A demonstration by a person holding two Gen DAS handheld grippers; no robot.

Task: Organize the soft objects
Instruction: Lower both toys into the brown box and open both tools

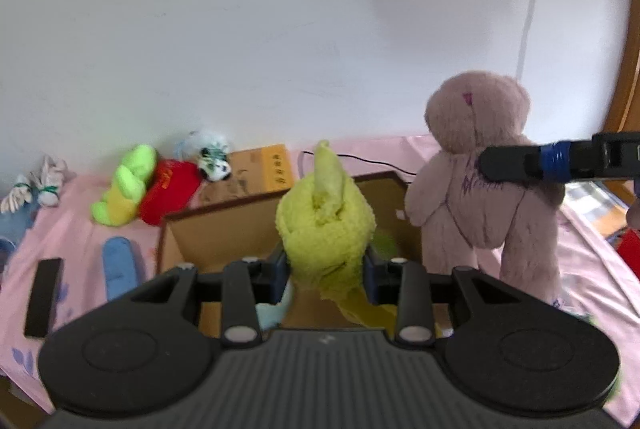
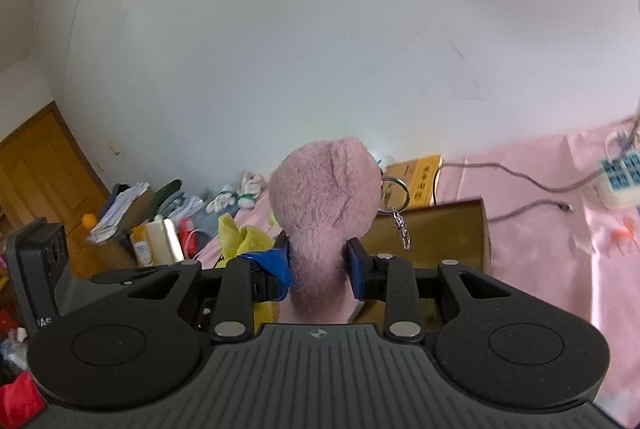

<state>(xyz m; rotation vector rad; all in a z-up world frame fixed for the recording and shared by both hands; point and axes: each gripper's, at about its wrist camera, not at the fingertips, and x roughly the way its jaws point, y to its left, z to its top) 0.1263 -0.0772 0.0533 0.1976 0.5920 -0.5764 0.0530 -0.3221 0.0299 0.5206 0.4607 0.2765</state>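
Soft toys are sitting in both claws above an open cardboard box on the pink sheet. The left gripper is pinching a yellow-green plush between its blue pads, holding it upright over the box's near edge. The right gripper is clamping a pink teddy bear around its body; in the left wrist view the bear is hanging just right of the box, with the right gripper's finger pressing into its back. A key ring with a chain is dangling beside the bear's head. Farther back, near the wall, a green and red plush is lying on the sheet next to a small white toy, possibly a zebra, though it is blurred. A blue object is lying left of the box.
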